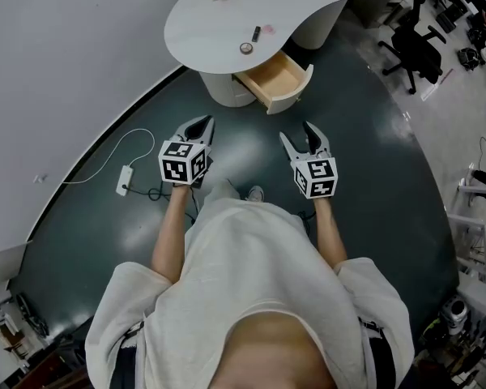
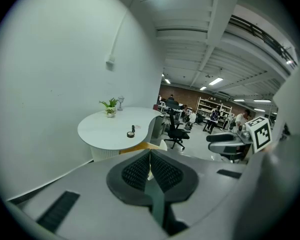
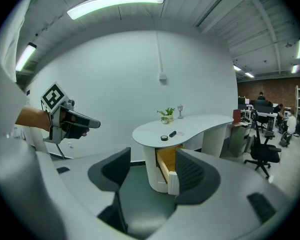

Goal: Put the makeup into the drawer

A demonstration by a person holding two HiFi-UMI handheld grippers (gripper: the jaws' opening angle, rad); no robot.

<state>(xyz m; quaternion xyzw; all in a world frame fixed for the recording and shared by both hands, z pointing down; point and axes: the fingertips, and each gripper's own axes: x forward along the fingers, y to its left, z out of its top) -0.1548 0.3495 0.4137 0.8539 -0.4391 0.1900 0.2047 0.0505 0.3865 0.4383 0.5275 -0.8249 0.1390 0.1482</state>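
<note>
Fig.: L gripper clenched, R gripper spread; both empty.
Round black compact & dark tube lay on white curved table, far ahead of jaws.

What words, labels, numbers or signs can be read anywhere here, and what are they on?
No readable words or numbers in any view.
Marker cube on the left gripper, and the one on the right gripper: black-and-white square patterns, no letters.
Round makeup compact and dark makeup tube on the white table: too small to show any print.
</note>
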